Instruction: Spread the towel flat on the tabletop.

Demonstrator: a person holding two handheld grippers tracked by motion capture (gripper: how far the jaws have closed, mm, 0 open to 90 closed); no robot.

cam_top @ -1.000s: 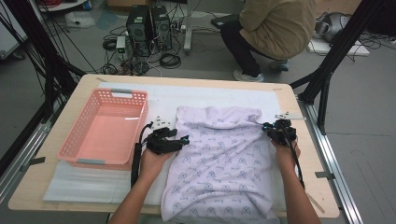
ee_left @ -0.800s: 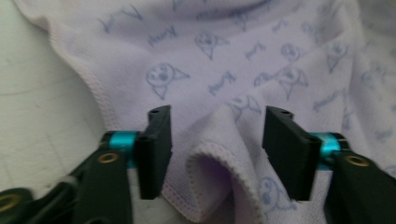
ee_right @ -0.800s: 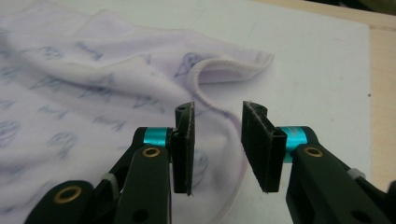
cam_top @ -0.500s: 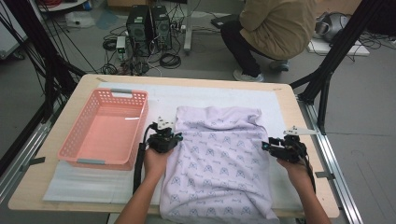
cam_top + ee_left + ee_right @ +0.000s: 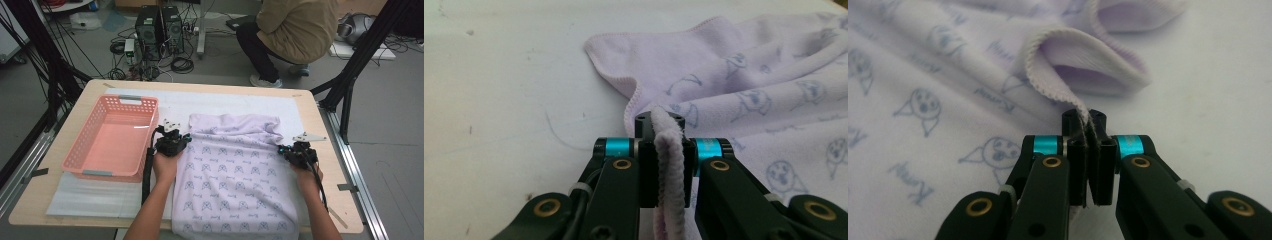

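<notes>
Flanking towel (image 5: 235, 175): basket (image 5: 112, 140) left.

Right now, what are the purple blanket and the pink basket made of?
The purple blanket looks like soft, fuzzy, matte cloth: it folds limply, and its looped, stitched edge is pinched in the left gripper. The pink basket looks like stiff, slightly shiny plastic, with rows of moulded holes in its walls.

A pale wooden worktop (image 5: 60, 200) stands on a grey floor (image 5: 395, 150), framed by black metal struts (image 5: 350, 75). Beyond it, two black computer towers (image 5: 160, 25) sit among tangled cables (image 5: 182, 64), and a person (image 5: 295, 30) in a tan top crouches nearby.
</notes>
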